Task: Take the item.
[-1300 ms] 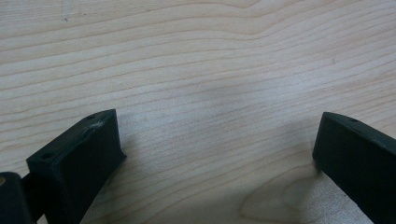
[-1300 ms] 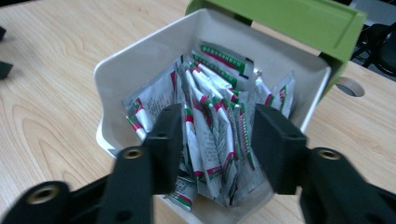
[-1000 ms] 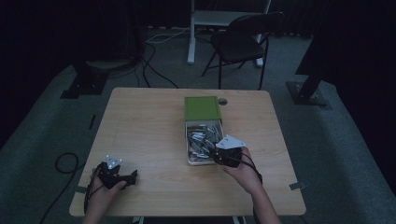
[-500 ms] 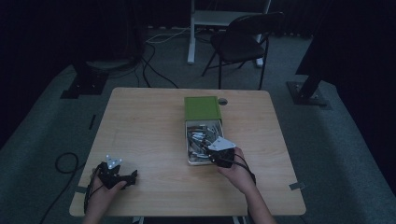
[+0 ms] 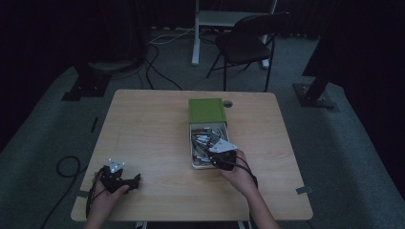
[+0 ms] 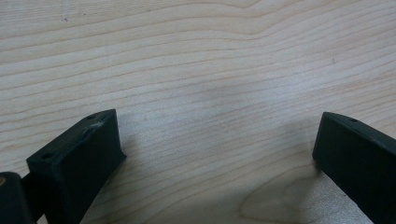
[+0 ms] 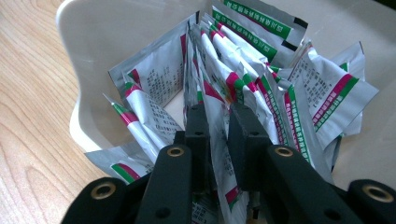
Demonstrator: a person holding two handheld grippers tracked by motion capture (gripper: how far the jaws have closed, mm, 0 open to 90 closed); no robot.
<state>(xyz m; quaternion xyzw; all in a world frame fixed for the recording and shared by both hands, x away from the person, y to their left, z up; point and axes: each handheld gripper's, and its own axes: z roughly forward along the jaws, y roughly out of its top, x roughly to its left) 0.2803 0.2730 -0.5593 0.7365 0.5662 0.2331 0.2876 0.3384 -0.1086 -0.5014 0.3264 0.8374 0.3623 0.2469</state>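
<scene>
— Right tongs [image 7: 217, 122]?
— Clamped on a foil sachet [image 7: 219, 100], probably just one, inside the white tray [image 5: 195, 164] near the tabletop [image 5: 153, 124] centre, having just closed.
— Left tongs [image 6: 215, 154]?
— Apart, empty, near-left.

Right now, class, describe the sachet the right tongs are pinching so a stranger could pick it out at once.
Start at the wooden table, then find the white tray beside the green lid, near the right hand. It is packed with silver sachets. The one you want stands on edge between the right tongs: that sachet, with red and green stripes, is the sole one clamped.
</scene>
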